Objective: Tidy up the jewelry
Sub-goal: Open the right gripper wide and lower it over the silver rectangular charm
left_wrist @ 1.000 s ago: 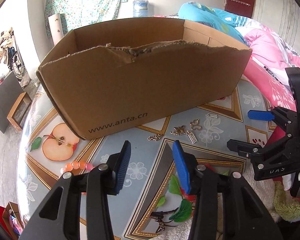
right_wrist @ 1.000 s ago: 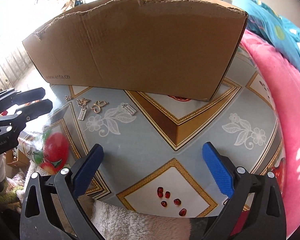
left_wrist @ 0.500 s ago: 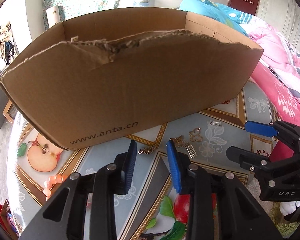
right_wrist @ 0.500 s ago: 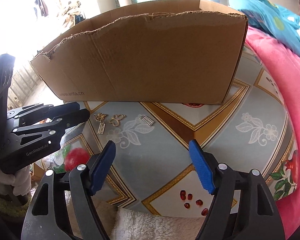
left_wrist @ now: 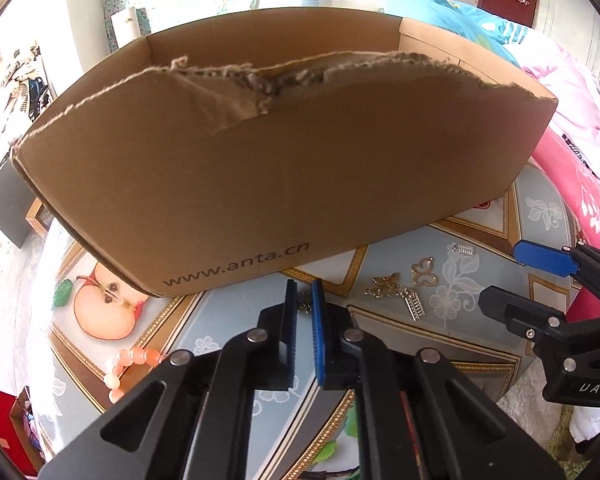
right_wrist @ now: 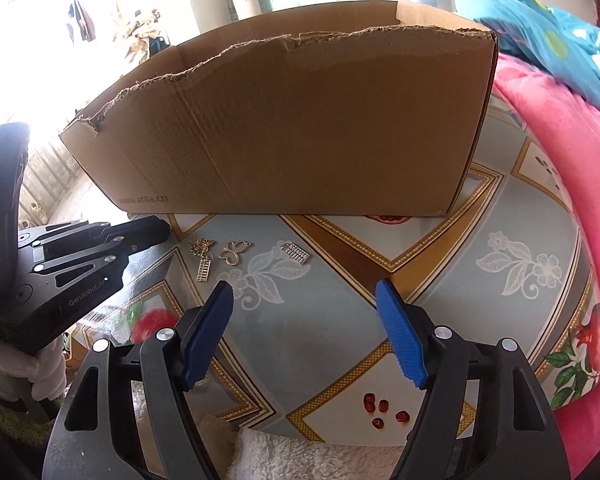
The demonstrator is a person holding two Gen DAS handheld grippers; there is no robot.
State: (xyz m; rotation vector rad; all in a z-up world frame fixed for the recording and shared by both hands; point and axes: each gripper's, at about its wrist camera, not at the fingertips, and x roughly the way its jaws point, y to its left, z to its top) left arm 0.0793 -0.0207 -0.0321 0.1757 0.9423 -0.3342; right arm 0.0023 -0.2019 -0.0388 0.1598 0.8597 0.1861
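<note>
table (left_wrist: 480, 248) holds cardboard box (left_wrist: 284, 160) printed "www.anta.cn".

A box (right_wrist: 292, 128) sits on the surface (right_wrist: 480, 300). Before the box lie small charms (right_wrist: 236, 252) in a row. Beads (right_wrist: 382, 410) lie near the front edge. A bracelet (left_wrist: 134, 360) lies at the left, beside the left gripper (left_wrist: 304, 308).

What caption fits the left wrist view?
Left tongs shut on a small chain beside the cardboard box, gold charms nearby.
</note>
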